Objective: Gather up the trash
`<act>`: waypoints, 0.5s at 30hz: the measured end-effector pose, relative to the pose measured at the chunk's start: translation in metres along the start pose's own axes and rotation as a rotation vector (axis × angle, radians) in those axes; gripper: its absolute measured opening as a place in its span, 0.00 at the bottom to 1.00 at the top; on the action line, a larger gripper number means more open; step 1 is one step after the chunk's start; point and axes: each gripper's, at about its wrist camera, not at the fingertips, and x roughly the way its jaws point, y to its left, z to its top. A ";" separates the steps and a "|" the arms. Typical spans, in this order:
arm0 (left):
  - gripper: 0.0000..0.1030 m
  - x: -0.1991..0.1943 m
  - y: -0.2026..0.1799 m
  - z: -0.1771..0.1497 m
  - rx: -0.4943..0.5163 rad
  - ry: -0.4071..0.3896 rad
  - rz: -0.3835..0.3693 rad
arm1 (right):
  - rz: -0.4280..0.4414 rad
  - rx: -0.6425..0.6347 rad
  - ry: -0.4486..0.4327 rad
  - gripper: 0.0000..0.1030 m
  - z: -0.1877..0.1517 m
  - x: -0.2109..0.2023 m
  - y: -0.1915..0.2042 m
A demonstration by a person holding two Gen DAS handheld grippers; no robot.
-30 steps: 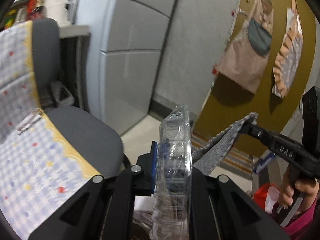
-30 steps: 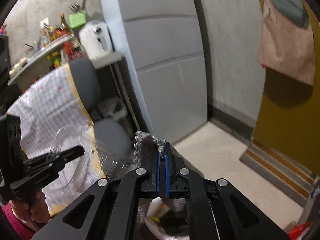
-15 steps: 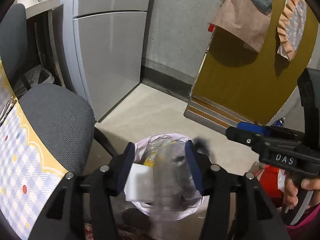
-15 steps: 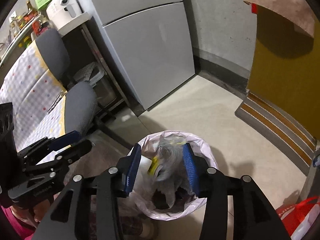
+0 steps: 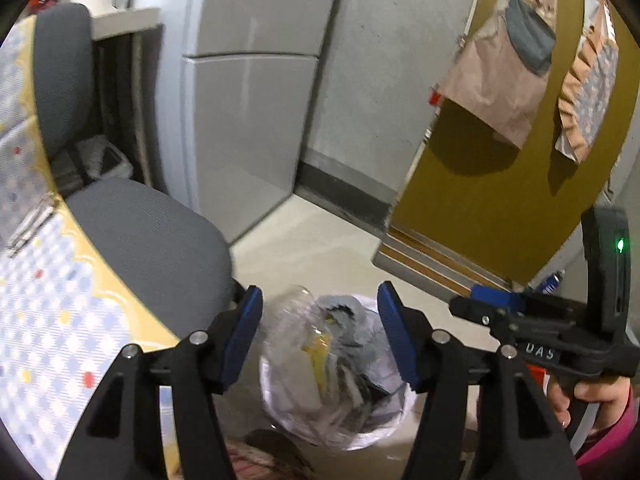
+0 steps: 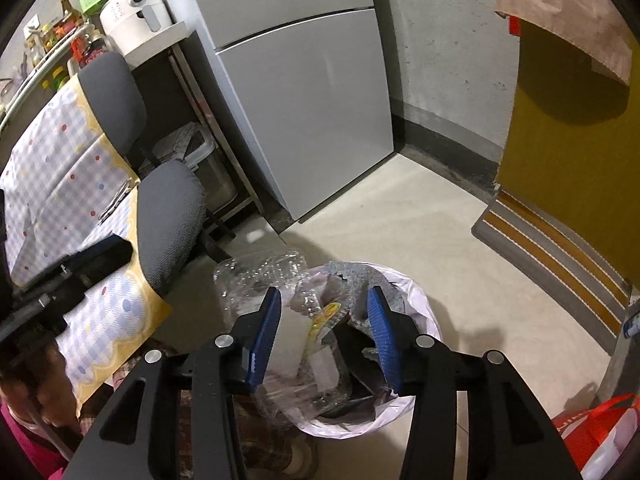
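A trash bin with a white liner [image 5: 394, 414] [image 6: 416, 300] stands on the floor, full of rubbish. A clear plastic container [image 6: 260, 276] lies tilted on its left rim; it also shows in the left wrist view [image 5: 292, 320]. A grey felt-like piece [image 6: 360, 274] [image 5: 356, 320] lies on top of the trash. My left gripper [image 5: 320, 334] is open and empty above the bin. My right gripper [image 6: 324, 322] is open and empty above the bin too; it also shows at the right of the left wrist view [image 5: 492, 304].
A grey office chair [image 6: 168, 216] with a checkered cloth [image 6: 60, 184] stands left of the bin. A grey fridge [image 6: 304, 92] stands behind. A striped mat [image 6: 560, 256] lies by a mustard door [image 6: 568, 152]. A red bag [image 6: 600, 436] sits at lower right.
One second ago my left gripper held the clear container and my right the grey piece. Both opened over the bin; the items now lie on the trash.
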 end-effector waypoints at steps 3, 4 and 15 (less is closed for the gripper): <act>0.58 -0.019 0.012 0.002 -0.017 -0.040 0.047 | 0.024 -0.013 -0.018 0.46 0.000 -0.007 0.007; 0.63 -0.025 0.017 0.003 -0.026 -0.051 0.064 | 0.035 -0.021 -0.028 0.46 0.001 -0.010 0.010; 0.79 -0.103 0.091 -0.016 -0.167 -0.137 0.376 | 0.164 -0.144 -0.092 0.57 0.022 -0.022 0.082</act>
